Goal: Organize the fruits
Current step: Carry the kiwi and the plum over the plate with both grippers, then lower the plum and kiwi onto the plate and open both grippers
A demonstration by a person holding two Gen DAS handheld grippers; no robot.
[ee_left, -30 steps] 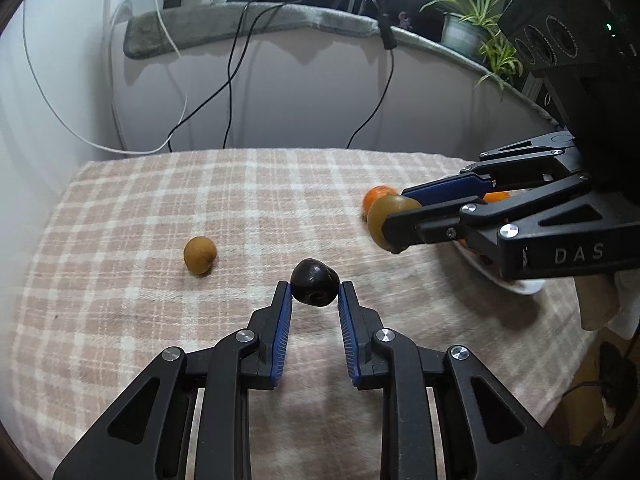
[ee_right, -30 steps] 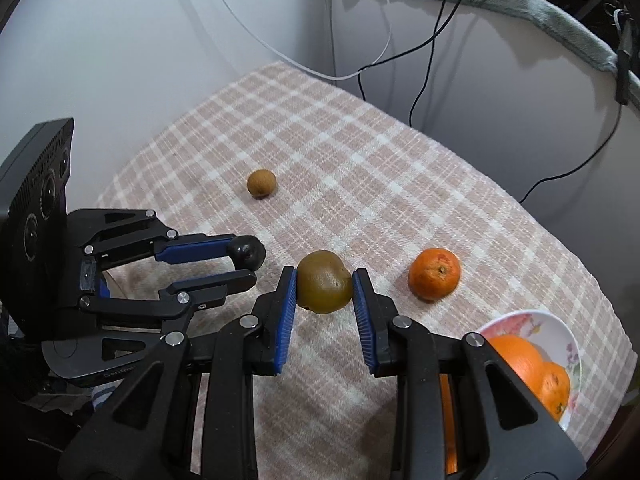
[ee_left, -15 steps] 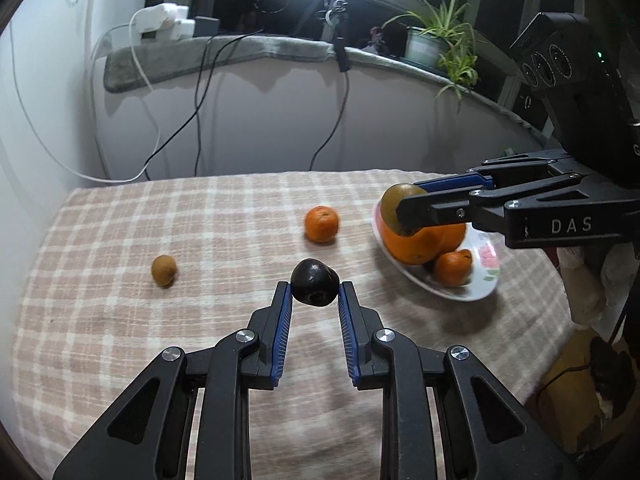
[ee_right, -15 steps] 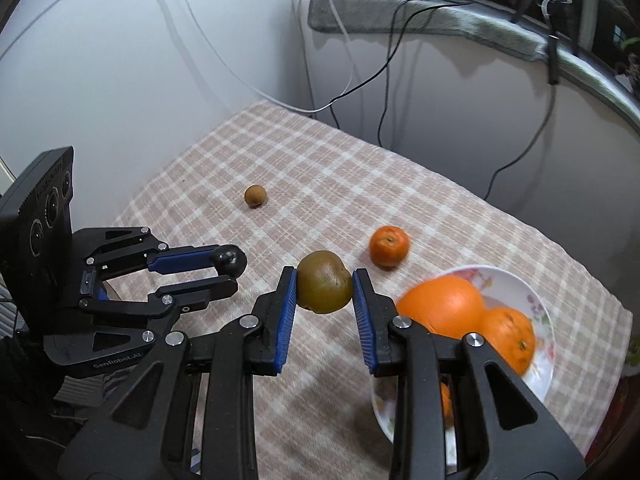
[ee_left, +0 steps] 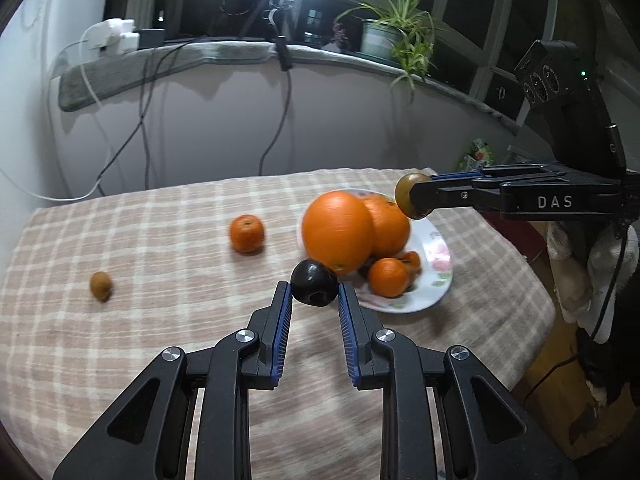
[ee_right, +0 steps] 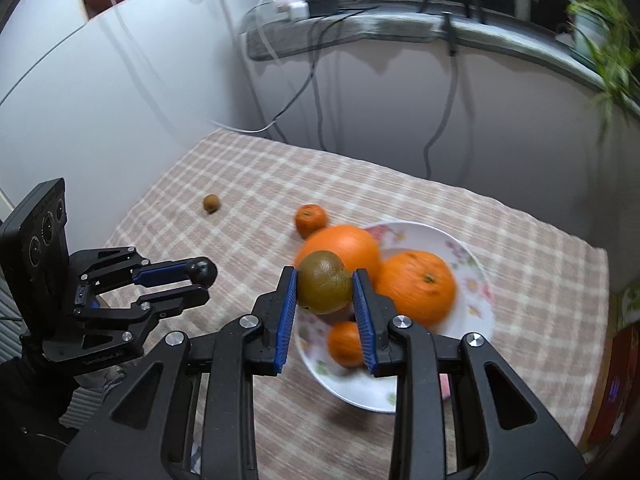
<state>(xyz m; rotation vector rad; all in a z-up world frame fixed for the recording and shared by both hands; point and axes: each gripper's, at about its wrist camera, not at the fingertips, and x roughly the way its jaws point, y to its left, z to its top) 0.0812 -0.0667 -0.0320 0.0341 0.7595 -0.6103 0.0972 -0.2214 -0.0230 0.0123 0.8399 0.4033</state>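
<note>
My left gripper [ee_left: 314, 294] is shut on a small dark plum [ee_left: 314, 283], held above the checked cloth just in front of the flowered white plate [ee_left: 438, 256]. My right gripper [ee_right: 325, 286] is shut on a green-brown kiwi [ee_right: 325, 282], hanging over the plate [ee_right: 476, 276]. From the left wrist view the kiwi [ee_left: 412, 201] hovers above the plate's far right side. The plate holds two large oranges [ee_left: 338, 231] and smaller tangerines [ee_left: 387, 277]. A lone tangerine [ee_left: 247, 233] and a small brown fruit [ee_left: 100, 285] lie on the cloth.
The table [ee_left: 160, 240] stands against a wall with a grey ledge [ee_left: 200, 60] carrying chargers and hanging cables [ee_left: 276, 136]. A potted plant [ee_left: 394, 36] sits on the ledge at right. The table's right edge drops off just beyond the plate.
Both grippers have swung to the right with their fruit. The plate has come fully into both views, and the kiwi now hangs over it instead of over the cloth.
</note>
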